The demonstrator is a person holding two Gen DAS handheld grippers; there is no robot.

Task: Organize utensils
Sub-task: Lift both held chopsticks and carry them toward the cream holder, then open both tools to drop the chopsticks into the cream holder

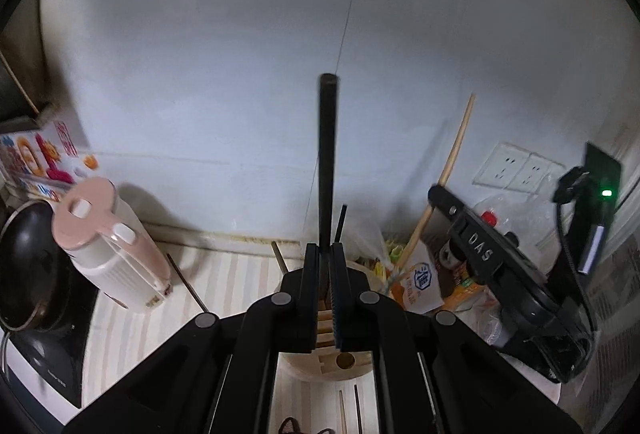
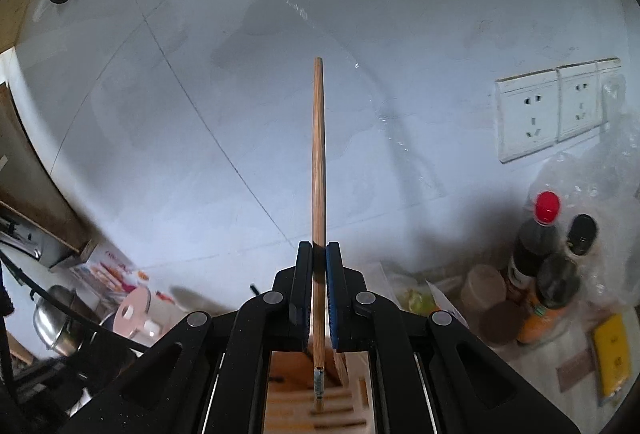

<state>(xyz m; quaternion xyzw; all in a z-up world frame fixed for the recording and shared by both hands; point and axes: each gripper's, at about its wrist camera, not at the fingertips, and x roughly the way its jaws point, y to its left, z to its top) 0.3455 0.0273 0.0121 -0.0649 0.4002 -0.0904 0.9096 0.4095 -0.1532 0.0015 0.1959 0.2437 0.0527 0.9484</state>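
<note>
My left gripper [image 1: 325, 254] is shut on a black chopstick [image 1: 327, 154] that stands upright above a round wooden utensil holder [image 1: 340, 364] with slots and holes. My right gripper [image 2: 319, 254] is shut on a wooden chopstick [image 2: 318, 162], upright, its metal-tipped lower end over the slotted top of the wooden holder [image 2: 340, 410]. The right gripper's body [image 1: 500, 266] and its wooden chopstick [image 1: 452, 162] show at the right of the left wrist view. A thin black chopstick [image 1: 340, 224] stands behind my left fingers. Two more chopsticks [image 1: 350, 410] lie on the striped counter below.
A pink-lidded white jug [image 1: 108, 246] and a black pan [image 1: 28, 266] stand at the left. Sauce bottles [image 2: 536, 234], jars and plastic bags crowd the right by the wall sockets [image 2: 528, 114]. A yellow packet [image 2: 612, 354] lies at the right. A tiled wall is behind.
</note>
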